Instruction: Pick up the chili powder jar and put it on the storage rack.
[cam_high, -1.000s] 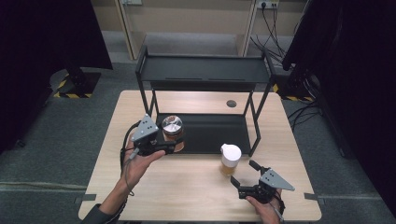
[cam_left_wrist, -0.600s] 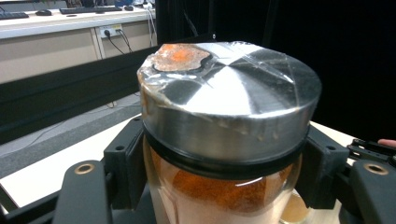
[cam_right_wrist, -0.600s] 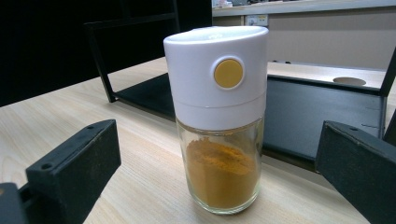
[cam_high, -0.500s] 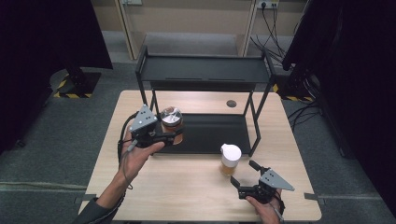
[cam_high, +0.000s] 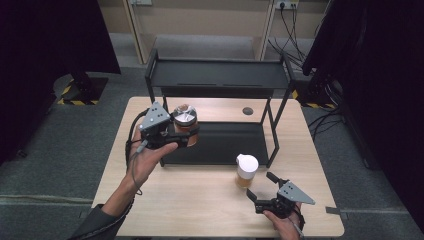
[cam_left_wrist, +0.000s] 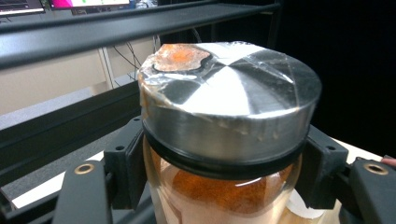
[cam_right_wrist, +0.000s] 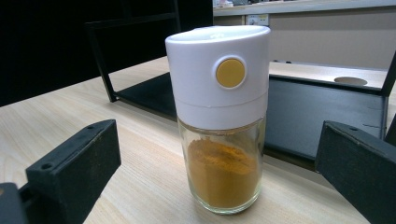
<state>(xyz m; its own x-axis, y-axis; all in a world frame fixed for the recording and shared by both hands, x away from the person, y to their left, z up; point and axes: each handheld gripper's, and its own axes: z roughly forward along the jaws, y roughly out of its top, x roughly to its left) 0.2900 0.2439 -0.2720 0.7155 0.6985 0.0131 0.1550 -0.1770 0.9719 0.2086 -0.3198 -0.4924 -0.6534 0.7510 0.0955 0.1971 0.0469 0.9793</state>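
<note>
Glass spice jar with a steel lid (cam_high: 184, 120) stands upright, clamped below its lid in the left gripper (cam_high: 186, 136), above the black rack's lower shelf (cam_high: 225, 145); the right gripper (cam_high: 262, 187) sits open before a white-capped turmeric shaker (cam_high: 246, 170).

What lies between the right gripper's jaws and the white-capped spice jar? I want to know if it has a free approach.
Bare wooden table and nothing else: the right gripper view shows the right gripper with jaws open, facing the white-capped spice jar.
</note>
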